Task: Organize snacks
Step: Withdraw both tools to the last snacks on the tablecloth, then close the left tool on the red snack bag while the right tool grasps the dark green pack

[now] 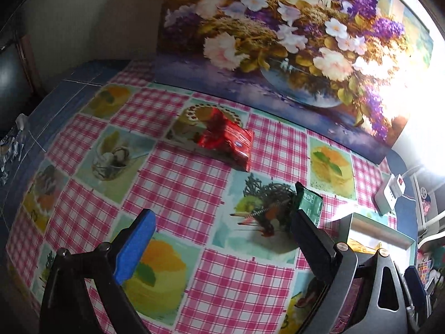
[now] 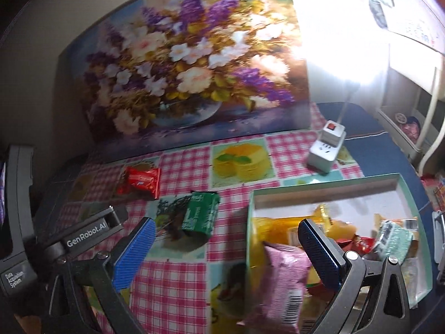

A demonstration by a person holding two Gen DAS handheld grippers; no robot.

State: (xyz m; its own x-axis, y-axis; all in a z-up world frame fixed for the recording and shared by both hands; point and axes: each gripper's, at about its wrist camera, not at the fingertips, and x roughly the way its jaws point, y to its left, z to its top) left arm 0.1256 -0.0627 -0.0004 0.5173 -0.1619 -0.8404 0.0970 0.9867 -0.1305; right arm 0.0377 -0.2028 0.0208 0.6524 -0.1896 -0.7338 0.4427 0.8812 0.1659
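A red snack packet (image 1: 228, 142) lies on the checked tablecloth ahead of my left gripper (image 1: 222, 236), which is open with nothing between its fingers. A green packet (image 1: 308, 203) lies just past its right finger, partly hidden by it. In the right wrist view the red packet (image 2: 140, 182) and the green packet (image 2: 198, 214) lie left of a teal box (image 2: 319, 186) that holds several snacks. A pink packet (image 2: 286, 278) rests over the box's near edge. My right gripper (image 2: 226, 253) is open above that edge, its pads touching nothing.
A large flower painting (image 2: 189, 78) leans against the wall at the table's back. A white power strip (image 2: 326, 147) with a cable lies behind the box. The left tool's black housing (image 2: 89, 231) is close to my right gripper's left finger. Bright glare fills the right side.
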